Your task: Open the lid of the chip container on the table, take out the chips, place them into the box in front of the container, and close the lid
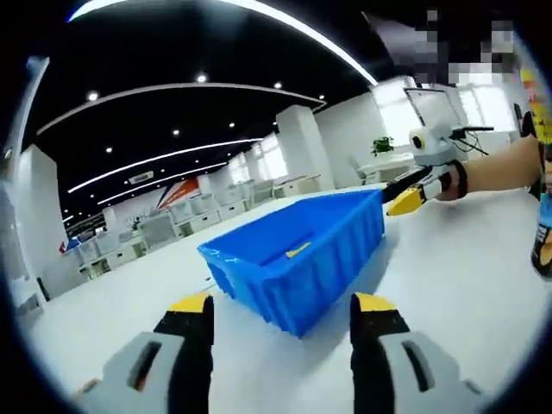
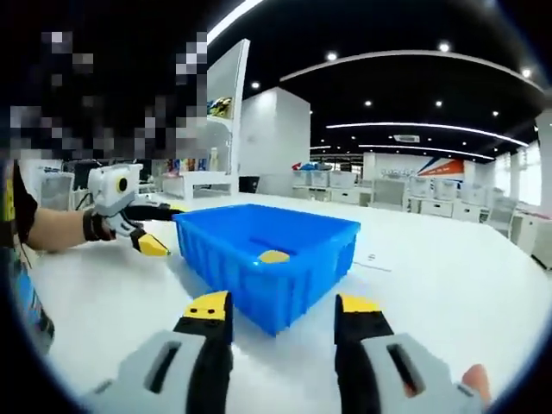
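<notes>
The blue box (image 1: 297, 250) sits on the white table (image 1: 448, 276), an open-topped rectangular bin with ribbed walls. In the left gripper view 1 of its corners points toward the camera and its long axis runs from lower left up toward the right, away from the jaws. In the right gripper view (image 2: 267, 250) a corner also faces the camera, with the long side running back to the left. A small yellow piece (image 2: 274, 256) lies on the box floor near the front corner (too small to tell whether it is a chip); it shows in the left gripper view too (image 1: 297, 250).

The left gripper (image 1: 280, 315) hangs just short of the box with its 2 yellow-tipped jaws spread wide and nothing between them. The right gripper (image 2: 283, 315) is likewise spread and empty before the box.

At the right edge of the left gripper view stands the chip container (image 1: 543, 198), upright, a tall dark tube with yellow and blue print; the lettering cannot be read. Its lid is cut off by the view's edge.

The background is an open office with rows of desks (image 2: 414, 194) under curved ceiling light strips (image 1: 164, 159).
</notes>
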